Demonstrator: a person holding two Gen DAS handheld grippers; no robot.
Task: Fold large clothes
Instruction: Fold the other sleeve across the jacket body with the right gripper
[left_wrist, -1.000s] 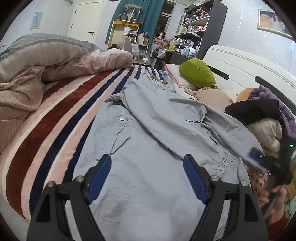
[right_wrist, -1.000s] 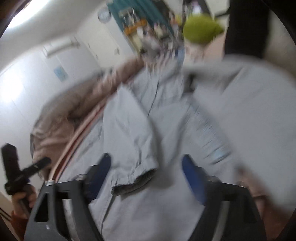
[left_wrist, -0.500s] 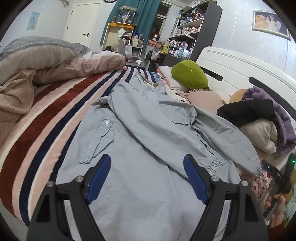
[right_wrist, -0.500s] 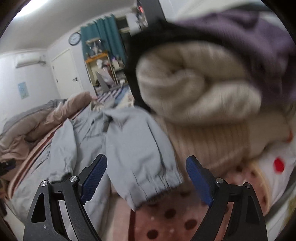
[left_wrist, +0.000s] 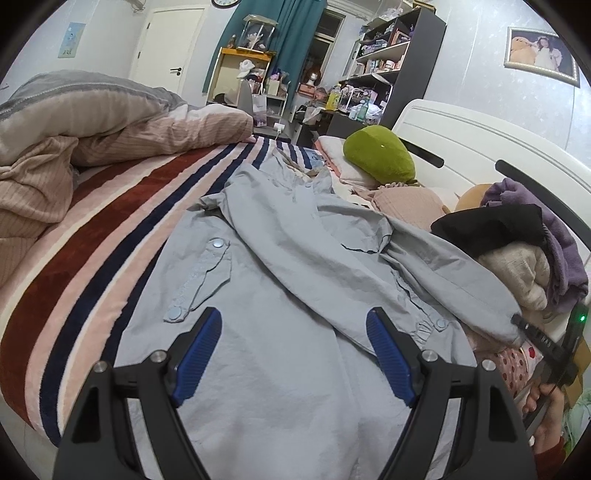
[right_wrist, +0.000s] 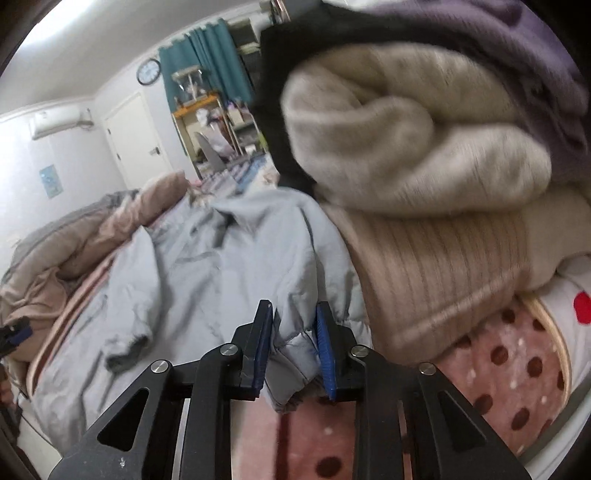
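The right gripper (right_wrist: 291, 347) has just closed on the cuff of the grey jacket (left_wrist: 280, 280). The left gripper (left_wrist: 293, 354) hangs wide open over the jacket's near end, holding nothing.

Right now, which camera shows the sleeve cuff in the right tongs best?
The right wrist view: the cuff sits bunched between the closed right tongs. The left wrist view shows it only small near its right edge.

Left wrist view low over grey jacket (left_wrist: 295, 295), right wrist view close at its cuff, jacket shared
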